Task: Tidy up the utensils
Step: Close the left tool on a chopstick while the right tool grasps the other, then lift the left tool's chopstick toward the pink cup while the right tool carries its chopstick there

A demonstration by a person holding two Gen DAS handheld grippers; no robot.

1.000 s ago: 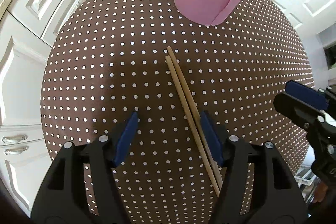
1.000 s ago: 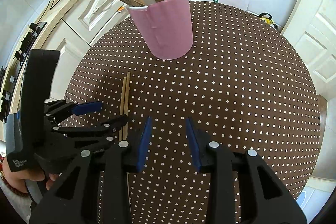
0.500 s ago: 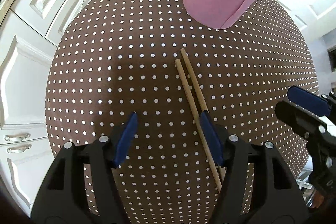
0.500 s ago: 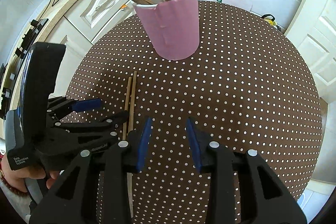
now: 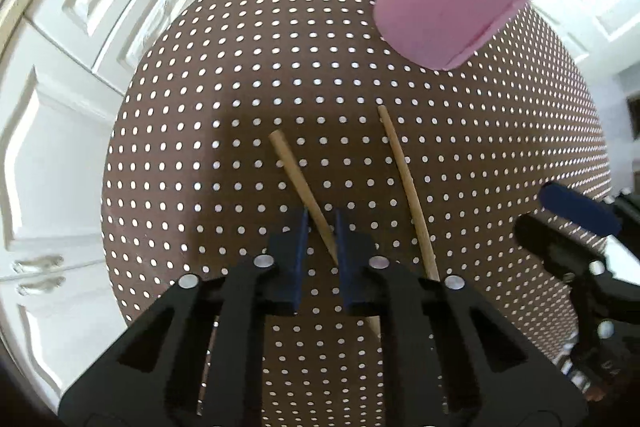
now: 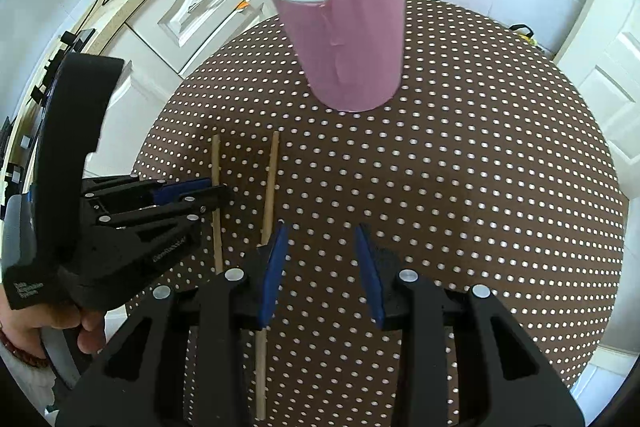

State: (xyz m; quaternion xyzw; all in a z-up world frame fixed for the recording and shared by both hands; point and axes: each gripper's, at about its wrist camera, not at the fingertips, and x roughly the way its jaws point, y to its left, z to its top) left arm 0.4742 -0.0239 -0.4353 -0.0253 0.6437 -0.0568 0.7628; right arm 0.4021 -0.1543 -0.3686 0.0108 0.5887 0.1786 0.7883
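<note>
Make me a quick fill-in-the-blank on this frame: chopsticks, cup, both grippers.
1. The left gripper has one ____ between its closing jaws.
2. The other chopstick lies on the ____ tablecloth, just outside the left jaw of the right gripper.
3. The right gripper has ____ between its jaws.
4. The ____ cup stands upright and holds several more sticks.

Missing words: chopstick; polka-dot; nothing; pink
</note>
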